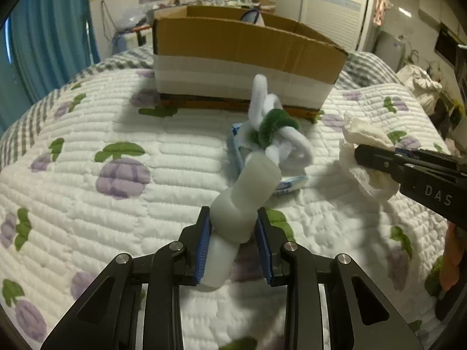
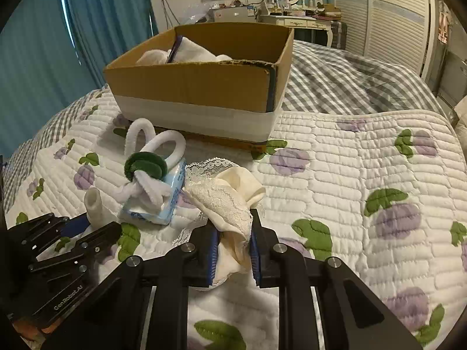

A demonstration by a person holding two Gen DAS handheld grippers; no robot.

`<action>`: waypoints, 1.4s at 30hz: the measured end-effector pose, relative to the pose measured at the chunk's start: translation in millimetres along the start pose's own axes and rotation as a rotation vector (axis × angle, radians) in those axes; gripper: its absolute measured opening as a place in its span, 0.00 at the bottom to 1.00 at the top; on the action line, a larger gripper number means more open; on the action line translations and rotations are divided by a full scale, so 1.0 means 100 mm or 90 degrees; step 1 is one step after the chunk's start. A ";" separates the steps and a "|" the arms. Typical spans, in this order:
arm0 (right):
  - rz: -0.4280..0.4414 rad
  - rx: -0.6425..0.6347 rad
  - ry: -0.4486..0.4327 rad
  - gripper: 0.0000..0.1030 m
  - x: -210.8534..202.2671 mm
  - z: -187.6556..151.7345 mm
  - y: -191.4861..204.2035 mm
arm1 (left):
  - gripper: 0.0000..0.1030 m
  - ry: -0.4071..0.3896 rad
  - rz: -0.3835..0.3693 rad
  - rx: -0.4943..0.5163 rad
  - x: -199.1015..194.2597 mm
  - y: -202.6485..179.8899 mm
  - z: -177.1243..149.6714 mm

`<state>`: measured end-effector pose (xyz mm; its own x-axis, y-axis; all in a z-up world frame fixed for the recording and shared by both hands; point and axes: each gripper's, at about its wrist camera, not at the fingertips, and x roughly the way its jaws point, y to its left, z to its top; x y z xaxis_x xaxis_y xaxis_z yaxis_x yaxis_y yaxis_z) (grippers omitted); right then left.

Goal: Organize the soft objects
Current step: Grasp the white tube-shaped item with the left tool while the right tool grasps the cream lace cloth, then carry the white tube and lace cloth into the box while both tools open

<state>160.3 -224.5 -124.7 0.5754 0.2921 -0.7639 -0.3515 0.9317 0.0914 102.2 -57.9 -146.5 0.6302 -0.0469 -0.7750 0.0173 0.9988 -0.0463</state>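
Note:
My left gripper [image 1: 233, 227] is shut on a pale soft tube-shaped piece [image 1: 248, 186] and holds it just above the quilt; it also shows in the right wrist view [image 2: 95, 204]. My right gripper [image 2: 233, 239] is shut on a cream lace cloth [image 2: 230, 201], seen at the right in the left wrist view [image 1: 367, 145]. A white and green pipe-cleaner figure [image 2: 146, 166] rests on a blue tissue pack [image 2: 172, 195] between the grippers. An open cardboard box [image 2: 204, 84] with white cloths [image 2: 186, 52] inside stands behind them.
Everything sits on a bed with a white quilt printed with purple fruit [image 2: 364, 175]. A grey checked blanket [image 2: 335, 75] lies behind the box. Teal curtains [image 2: 87, 29] hang at the left, a dresser and wardrobe stand at the back.

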 end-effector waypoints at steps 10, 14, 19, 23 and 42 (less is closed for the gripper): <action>-0.029 -0.023 -0.058 0.17 -0.43 -0.16 0.20 | 0.27 -0.020 0.024 0.004 -0.36 -0.09 0.06; -0.021 -0.023 -0.074 0.17 -0.62 -0.16 0.26 | 0.27 -0.035 0.019 0.000 -0.57 -0.09 0.10; -0.009 -0.030 -0.102 0.17 -0.91 -0.11 0.33 | 0.27 -0.071 0.018 0.001 -0.84 -0.10 0.21; -0.002 -0.041 -0.133 0.17 -1.18 -0.01 0.39 | 0.27 -0.105 0.014 0.007 -1.09 -0.11 0.36; 0.006 -0.083 -0.254 0.17 -1.57 1.18 0.47 | 0.27 -0.222 0.020 0.023 -1.26 -0.10 1.58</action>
<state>140.6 -201.5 74.8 0.8037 0.3851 -0.4536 -0.4339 0.9010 -0.0038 145.6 -59.6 51.0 0.8583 -0.0146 -0.5129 0.0172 0.9999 0.0004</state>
